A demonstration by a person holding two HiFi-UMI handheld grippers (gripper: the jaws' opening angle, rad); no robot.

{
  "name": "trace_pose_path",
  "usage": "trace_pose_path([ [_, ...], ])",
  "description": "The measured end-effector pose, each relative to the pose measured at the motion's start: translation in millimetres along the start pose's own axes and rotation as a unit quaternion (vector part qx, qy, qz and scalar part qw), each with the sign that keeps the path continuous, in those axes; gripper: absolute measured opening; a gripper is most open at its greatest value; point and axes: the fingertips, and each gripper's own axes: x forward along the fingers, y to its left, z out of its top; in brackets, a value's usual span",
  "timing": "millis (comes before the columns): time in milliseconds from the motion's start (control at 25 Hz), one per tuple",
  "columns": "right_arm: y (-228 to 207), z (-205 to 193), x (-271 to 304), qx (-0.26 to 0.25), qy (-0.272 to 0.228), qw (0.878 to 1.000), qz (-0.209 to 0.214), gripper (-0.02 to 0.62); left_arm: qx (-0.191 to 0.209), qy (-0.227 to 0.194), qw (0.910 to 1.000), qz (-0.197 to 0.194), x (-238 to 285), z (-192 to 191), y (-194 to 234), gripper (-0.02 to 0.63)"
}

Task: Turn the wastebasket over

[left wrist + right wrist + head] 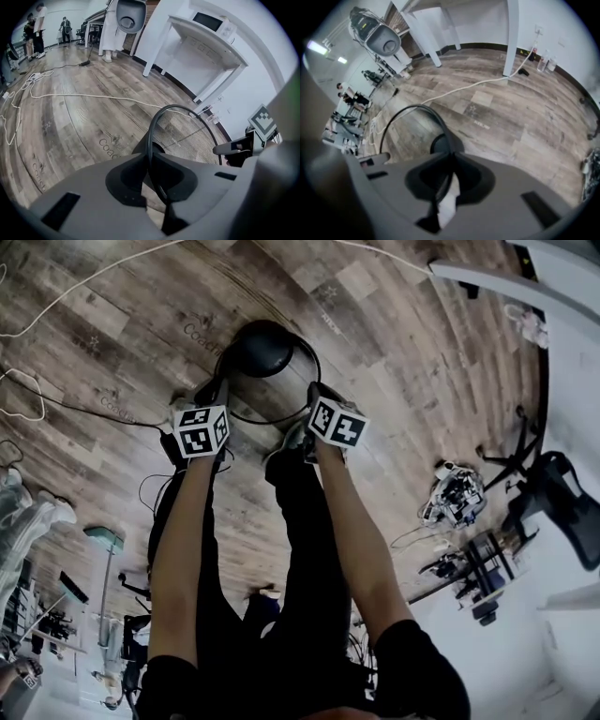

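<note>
Over the wooden floor (112, 324), the left gripper (151, 161) and right gripper (451, 168) have their jaws pinching the wastebasket (265, 348) rim, mouth up. The likely next move is to set it down and let go.

Grey-brown wood-plank floor (394, 352) with cords and furniture round its edges.

A long white cord (84, 96) snakes across the planks and coils up near the left in the left gripper view, and a thin black cable (75, 407) trails over the boards in the head view. A white table (206, 51) stands against the white wall with a white microwave oven (208, 19) on top. A black swivel office chair (553, 493) sits off to the right, near a heap of small gear and wires (455, 498). Several people (36, 28) stand in the far corner. Two pale bottles (546, 63) stand by the skirting.
</note>
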Motion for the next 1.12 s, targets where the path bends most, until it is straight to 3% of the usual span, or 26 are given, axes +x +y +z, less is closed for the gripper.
trace_pose_path([
  [200, -1, -6, 1, 0.004, 0.004, 1.000, -0.001, 0.058, 0.001, 0.015, 0.9999, 0.005, 2, -6, 1, 0.071],
  [240, -1, -6, 2, 0.003, 0.006, 1.000, 0.001, 0.058, 0.001, 0.024, 0.9997, 0.005, 4, -7, 2, 0.089],
  [320, -1, -6, 2, -0.003, 0.009, 1.000, -0.001, 0.065, -0.009, 0.041, 0.9991, 0.006, 6, -10, 3, 0.189],
  [440, -4, -4, -4, -0.012, 0.008, 1.000, -0.011, 0.106, -0.017, 0.052, 0.9984, 0.008, -3, -13, 3, 0.207],
  [640, 1, 1, -35, -0.014, -0.004, 1.000, -0.018, 0.114, -0.010, 0.048, 0.9987, 0.011, -40, -5, -3, 0.207],
  [720, 9, 3, -55, -0.018, -0.010, 1.000, -0.017, 0.099, -0.007, 0.040, 0.9991, 0.013, -62, 3, -9, 0.191],
  [880, 35, 10, -109, -0.023, -0.028, 0.999, -0.013, 0.052, 0.021, 0.010, 0.9995, 0.020, -120, 29, -33, 0.055],
  [1120, 98, 26, -217, -0.034, -0.060, 0.997, 0.032, 0.037, 0.037, -0.045, 0.9982, -0.013, -235, 80, -105, 0.035],
])
